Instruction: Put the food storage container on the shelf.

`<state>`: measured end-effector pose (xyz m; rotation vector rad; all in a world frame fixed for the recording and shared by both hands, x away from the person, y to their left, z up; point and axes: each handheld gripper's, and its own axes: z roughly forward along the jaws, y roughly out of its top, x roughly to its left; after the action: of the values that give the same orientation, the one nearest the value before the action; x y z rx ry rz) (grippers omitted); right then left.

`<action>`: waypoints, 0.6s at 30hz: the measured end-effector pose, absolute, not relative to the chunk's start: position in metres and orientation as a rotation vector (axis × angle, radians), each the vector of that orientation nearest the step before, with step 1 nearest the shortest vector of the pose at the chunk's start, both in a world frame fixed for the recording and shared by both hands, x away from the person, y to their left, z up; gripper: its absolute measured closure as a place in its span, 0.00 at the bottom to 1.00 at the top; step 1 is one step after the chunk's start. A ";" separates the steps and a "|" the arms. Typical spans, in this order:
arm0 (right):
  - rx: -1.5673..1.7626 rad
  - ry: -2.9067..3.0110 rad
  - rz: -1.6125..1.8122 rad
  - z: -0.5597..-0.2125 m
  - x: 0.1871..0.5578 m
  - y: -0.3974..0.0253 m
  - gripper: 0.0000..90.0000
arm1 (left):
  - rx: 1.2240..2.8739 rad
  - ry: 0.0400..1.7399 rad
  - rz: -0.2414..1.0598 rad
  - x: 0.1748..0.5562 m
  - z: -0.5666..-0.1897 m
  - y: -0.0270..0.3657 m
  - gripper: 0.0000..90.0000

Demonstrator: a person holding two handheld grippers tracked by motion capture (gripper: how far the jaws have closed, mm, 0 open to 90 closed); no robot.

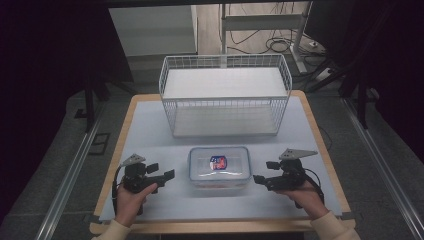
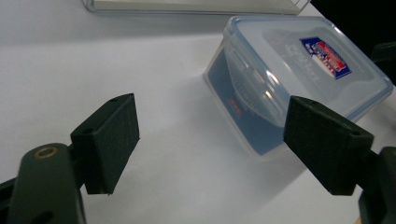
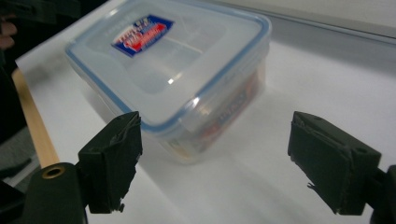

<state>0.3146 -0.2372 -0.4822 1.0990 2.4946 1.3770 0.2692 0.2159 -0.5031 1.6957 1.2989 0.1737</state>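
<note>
Beside the box (image 1: 219,167), fingers (image 2: 109,140) wide, empty.

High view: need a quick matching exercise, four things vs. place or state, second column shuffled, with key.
Things:
1. plastic container
2. wire basket
3. left gripper
4. right gripper

Place or state:
A. at the far side of the table, white and empty
B. open, at the container's left end, apart from it
C. between the two grippers, lid on
D. open, at the container's right end, apart from it

Pairs: 1-C, 2-A, 3-B, 4-D
</note>
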 end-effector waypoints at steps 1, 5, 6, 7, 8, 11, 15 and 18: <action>1.118 2.490 1.382 -0.482 0.315 -0.236 0.19 | 1.691 1.299 0.166 0.271 -0.501 0.215 0.20; 1.133 2.497 1.387 -0.479 0.318 -0.230 0.19 | 1.682 1.287 0.136 0.277 -0.494 0.208 0.20; 1.130 2.500 1.391 -0.479 0.319 -0.228 0.19 | 1.679 1.287 0.126 0.278 -0.494 0.207 0.20; 1.133 2.503 1.393 -0.478 0.320 -0.227 0.19 | 1.673 1.291 0.103 0.281 -0.494 0.205 0.20; 1.130 2.505 1.399 -0.477 0.321 -0.225 0.19 | 1.671 1.293 0.087 0.283 -0.495 0.204 0.20; 1.130 2.505 1.400 -0.474 0.325 -0.223 0.19 | 1.674 1.297 0.047 0.289 -0.497 0.198 0.20; 1.161 2.489 1.439 -0.470 0.332 -0.219 0.19 | 1.668 1.297 -0.021 0.296 -0.501 0.188 0.20; 1.156 2.490 1.432 -0.470 0.333 -0.217 0.19 | 1.674 1.294 -0.079 0.302 -0.506 0.179 0.19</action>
<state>0.3330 -0.2174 -0.4697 1.1564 2.4899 1.4322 0.3021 0.1788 -0.5061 1.6737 1.2944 -0.0792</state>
